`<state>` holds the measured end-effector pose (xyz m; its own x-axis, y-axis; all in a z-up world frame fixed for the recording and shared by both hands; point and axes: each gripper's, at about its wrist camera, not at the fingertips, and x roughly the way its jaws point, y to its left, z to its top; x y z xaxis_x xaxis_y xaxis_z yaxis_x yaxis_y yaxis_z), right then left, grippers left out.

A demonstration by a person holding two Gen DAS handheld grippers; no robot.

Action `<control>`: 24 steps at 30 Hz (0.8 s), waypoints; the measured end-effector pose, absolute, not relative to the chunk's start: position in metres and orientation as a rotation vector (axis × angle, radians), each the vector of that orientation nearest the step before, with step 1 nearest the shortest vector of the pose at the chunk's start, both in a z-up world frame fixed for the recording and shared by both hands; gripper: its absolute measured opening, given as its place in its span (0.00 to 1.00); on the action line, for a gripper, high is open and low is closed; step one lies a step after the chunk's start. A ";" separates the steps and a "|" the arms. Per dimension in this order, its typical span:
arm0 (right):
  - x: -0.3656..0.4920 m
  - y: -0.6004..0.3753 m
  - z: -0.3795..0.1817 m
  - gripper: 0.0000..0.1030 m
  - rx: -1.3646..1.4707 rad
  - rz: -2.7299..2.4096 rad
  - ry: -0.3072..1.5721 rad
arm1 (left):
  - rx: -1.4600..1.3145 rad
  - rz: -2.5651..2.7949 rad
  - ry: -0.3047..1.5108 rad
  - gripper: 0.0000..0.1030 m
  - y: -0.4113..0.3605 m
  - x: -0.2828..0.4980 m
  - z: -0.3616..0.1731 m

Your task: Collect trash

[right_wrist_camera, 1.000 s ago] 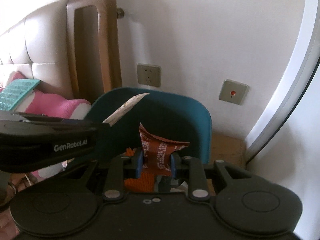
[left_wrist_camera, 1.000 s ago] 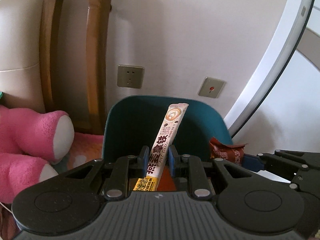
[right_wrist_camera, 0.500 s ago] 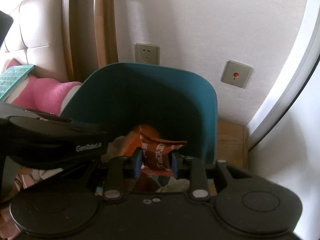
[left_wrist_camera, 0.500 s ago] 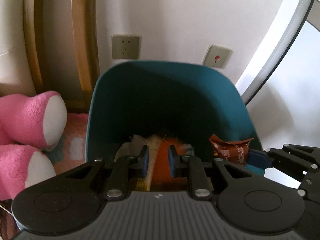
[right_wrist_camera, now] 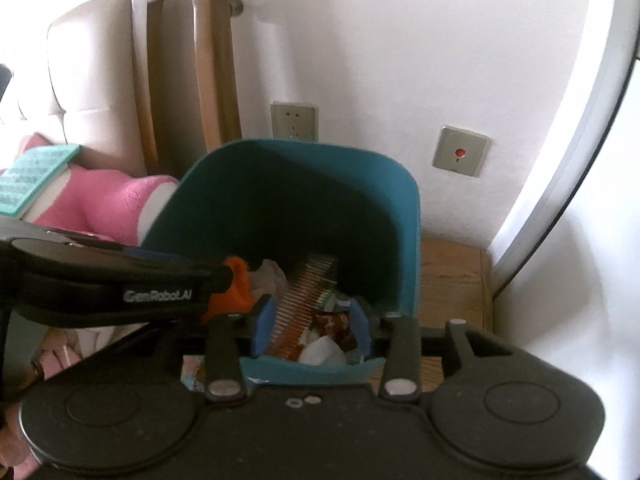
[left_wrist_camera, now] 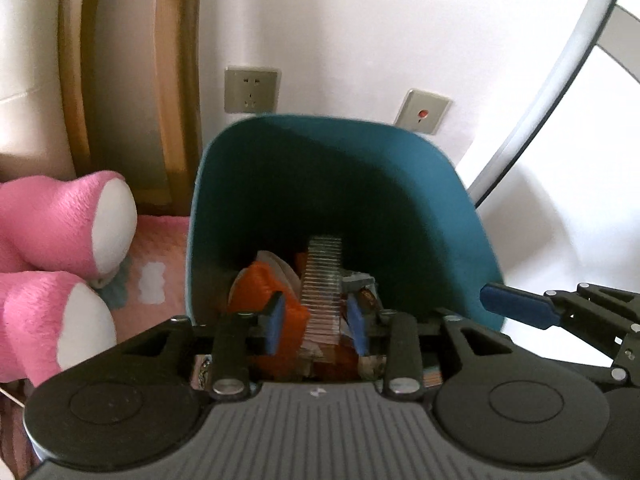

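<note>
Now over the deep teal plastic bin (left_wrist_camera: 400,208), both tools tipped down into its mouth. Left gripper (left_wrist_camera: 316,322) with jaws opening, blue pads clear of everything: nothing pinched, only the heap below showing through the gap. Same on the right gripper (right_wrist_camera: 312,328): jaws opening, no pad pressing on anything. Down inside the bin, a long ridged stick-sachet wrapper (left_wrist_camera: 322,280) leaning toward the far wall, an orange crumpled packet (left_wrist_camera: 260,288) by the left wall, a brown printed snack wrapper (right_wrist_camera: 334,326) nearer the front rim beside a white scrap (right_wrist_camera: 320,350). Looks like two drops just made, so this round of collecting about done. Left to do, probably: pulling back and hunting for more litter; none visible outside the bin, just a pink plush toy (left_wrist_camera: 60,240) beside it.
</note>
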<state>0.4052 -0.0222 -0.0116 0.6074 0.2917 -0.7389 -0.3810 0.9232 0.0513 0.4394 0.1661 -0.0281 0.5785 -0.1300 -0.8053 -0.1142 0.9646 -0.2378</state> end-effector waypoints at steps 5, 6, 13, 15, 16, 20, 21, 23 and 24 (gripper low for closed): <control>0.384 -0.031 0.013 0.46 -0.104 0.383 0.790 | -0.259 -0.017 0.889 0.64 0.168 0.414 0.001; 0.379 -0.032 0.018 0.47 -0.103 0.383 0.783 | -0.257 -0.020 0.884 0.64 0.169 0.410 0.007; 0.342 -0.035 0.058 0.51 -0.101 0.380 0.727 | -0.239 -0.039 0.809 0.71 0.174 0.371 0.052; 0.330 -0.035 0.066 0.52 -0.102 0.380 0.704 | -0.236 -0.041 0.794 0.71 0.176 0.358 0.062; 0.323 -0.036 0.071 0.53 -0.099 0.381 0.694 | -0.228 -0.043 0.784 0.71 0.176 0.351 0.069; 0.300 -0.040 0.088 0.54 -0.076 0.383 0.665 | -0.211 -0.047 0.738 0.78 0.179 0.324 0.093; 0.294 -0.041 0.092 0.54 -0.074 0.383 0.659 | -0.209 -0.044 0.724 0.78 0.180 0.317 0.098; 0.282 -0.042 0.098 0.55 -0.072 0.383 0.646 | -0.204 -0.033 0.703 0.80 0.183 0.304 0.109; 0.276 -0.042 0.101 0.55 -0.073 0.380 0.640 | -0.201 -0.033 0.689 0.81 0.184 0.298 0.114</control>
